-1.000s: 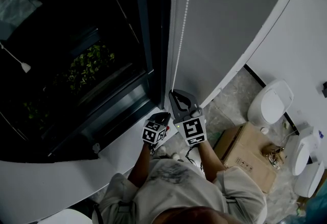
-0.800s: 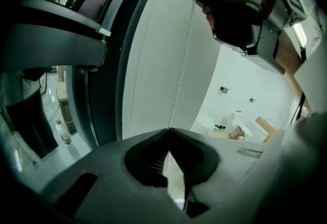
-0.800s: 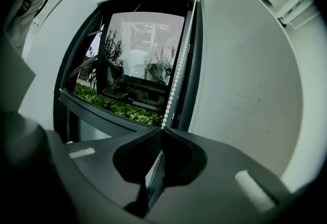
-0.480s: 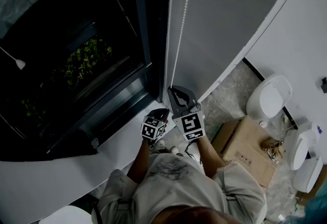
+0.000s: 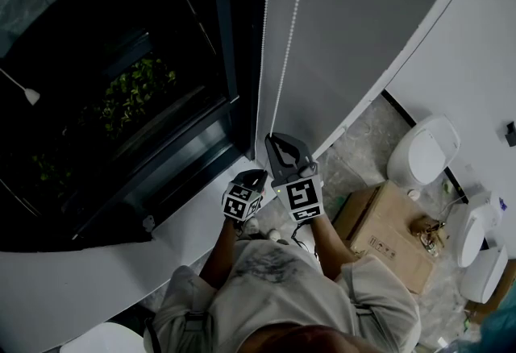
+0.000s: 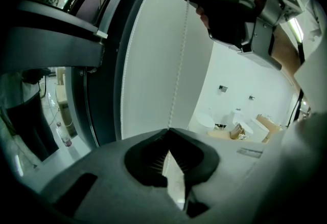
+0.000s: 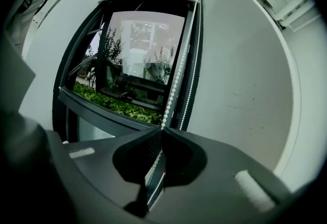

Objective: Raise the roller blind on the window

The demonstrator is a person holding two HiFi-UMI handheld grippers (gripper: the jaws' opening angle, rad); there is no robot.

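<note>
Pinching the bead chain (image 5: 286, 53): left gripper (image 6: 168, 130), right gripper (image 7: 162, 128).

The head view looks steeply down from high beside the window (image 5: 121, 101) to the floor (image 5: 367, 154), while both gripper views, close in, face along the bead chain (image 5: 287, 61) all three share.

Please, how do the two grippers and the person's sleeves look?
The left claw and the right claw are grey plastic, with dark ribbed pads inside. Each gripper carries a white cube with black square markers. The sleeves are light-coloured cloth.
</note>
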